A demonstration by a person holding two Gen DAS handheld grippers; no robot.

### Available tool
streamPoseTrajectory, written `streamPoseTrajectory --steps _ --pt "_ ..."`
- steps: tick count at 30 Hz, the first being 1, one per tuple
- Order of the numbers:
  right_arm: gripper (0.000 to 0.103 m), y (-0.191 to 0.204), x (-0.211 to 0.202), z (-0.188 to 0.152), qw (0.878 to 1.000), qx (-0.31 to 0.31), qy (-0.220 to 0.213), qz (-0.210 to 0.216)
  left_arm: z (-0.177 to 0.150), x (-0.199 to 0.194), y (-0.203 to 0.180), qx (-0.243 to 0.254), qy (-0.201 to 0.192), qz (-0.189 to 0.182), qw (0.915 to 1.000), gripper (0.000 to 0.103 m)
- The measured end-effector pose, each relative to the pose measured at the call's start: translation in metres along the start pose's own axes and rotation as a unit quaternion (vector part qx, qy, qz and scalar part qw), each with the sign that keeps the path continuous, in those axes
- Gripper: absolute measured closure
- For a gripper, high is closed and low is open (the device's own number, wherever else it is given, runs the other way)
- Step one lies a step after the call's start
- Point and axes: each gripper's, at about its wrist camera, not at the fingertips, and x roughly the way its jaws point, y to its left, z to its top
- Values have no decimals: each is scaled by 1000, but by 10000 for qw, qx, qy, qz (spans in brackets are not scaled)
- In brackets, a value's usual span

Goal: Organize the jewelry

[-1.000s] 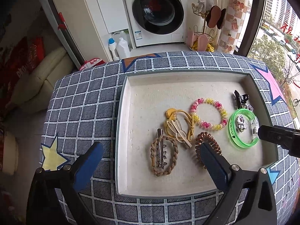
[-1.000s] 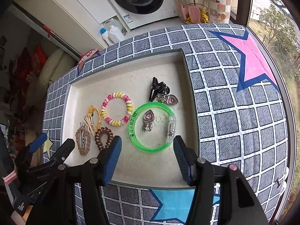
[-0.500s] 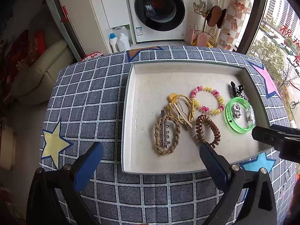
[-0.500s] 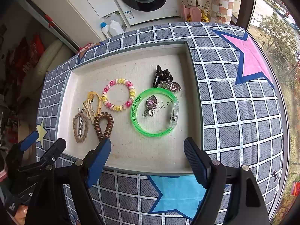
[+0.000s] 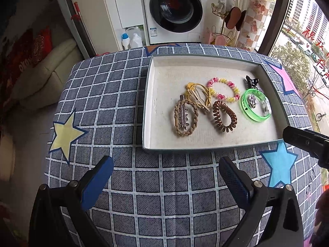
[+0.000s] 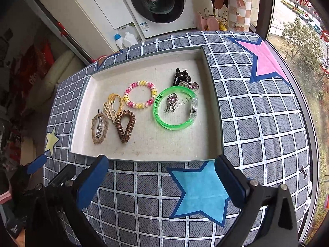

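On a checked, star-printed tablecloth (image 5: 123, 94) before a washing machine (image 5: 174, 10), jewelry sits gathered in a shallow tray (image 6: 213, 103) (green bangle (image 6: 174, 108) included); left gripper (image 5: 164, 173) hangs wide and empty, right gripper (image 6: 161, 170) is opening with nothing between its jaws, suggesting the sorting is all but done.

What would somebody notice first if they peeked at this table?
Probably the bright green plastic bangle, glowing near the right side of the shallow white tray, with a small silver heart charm lying inside its ring. To the left of the bangle in the right wrist view lies the pink and yellow beaded bracelet. The big blue star printed on the checked grey tablecloth sits just in front of the tray.
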Motion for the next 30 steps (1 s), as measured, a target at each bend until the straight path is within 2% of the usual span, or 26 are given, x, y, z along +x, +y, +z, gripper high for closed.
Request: streamPoseTrajectory --steps 6,15,30 --pt "0 5 -15 -22 9997 -68 -161 -169 -18 -25 5 -53 -277 10 9996 0" --pt "0 6 -45 -57 9981 42 -522 -327 -38 -51 10 -168 -487 113 9986 0" --pt "0 25 -68 -86 9815 -625 -1573 -895 -55 -67 12 -220 -1163 328 9924 0"
